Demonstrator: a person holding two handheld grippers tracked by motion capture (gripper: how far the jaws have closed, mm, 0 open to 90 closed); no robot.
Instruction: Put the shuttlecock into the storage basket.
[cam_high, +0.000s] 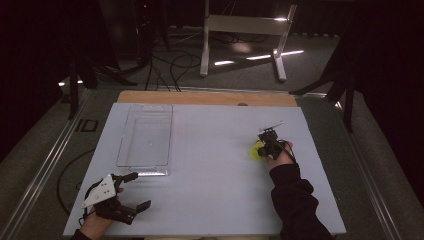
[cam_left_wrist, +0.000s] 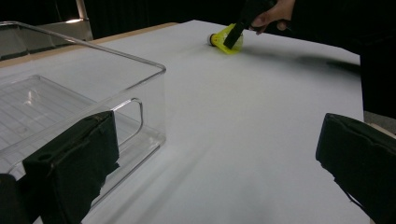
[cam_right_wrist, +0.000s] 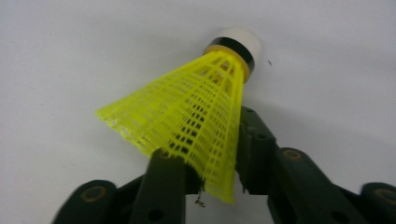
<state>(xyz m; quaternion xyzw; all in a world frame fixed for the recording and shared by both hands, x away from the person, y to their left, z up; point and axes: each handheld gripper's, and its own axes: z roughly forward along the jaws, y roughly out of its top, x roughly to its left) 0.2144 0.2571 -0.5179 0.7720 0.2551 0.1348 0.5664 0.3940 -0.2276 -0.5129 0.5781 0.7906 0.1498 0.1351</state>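
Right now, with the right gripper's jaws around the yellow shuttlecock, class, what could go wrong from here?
1. The right gripper pinches only the rim of the shuttlecock, on its soft mesh skirt. The skirt may buckle or slip out when lifted.
2. The clear bin sits across the table near the left gripper, so a loose hold could drop the shuttlecock on the way, if that is where it goes.

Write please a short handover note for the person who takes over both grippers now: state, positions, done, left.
Right gripper: jaws pinch the skirt of the yellow shuttlecock, which lies on the white table, on the right side.
Left gripper: open, empty, at the near left corner beside the clear bin.
Done: shuttlecock gripped.
Left: lift it; probably carry it across into the bin, which is empty.
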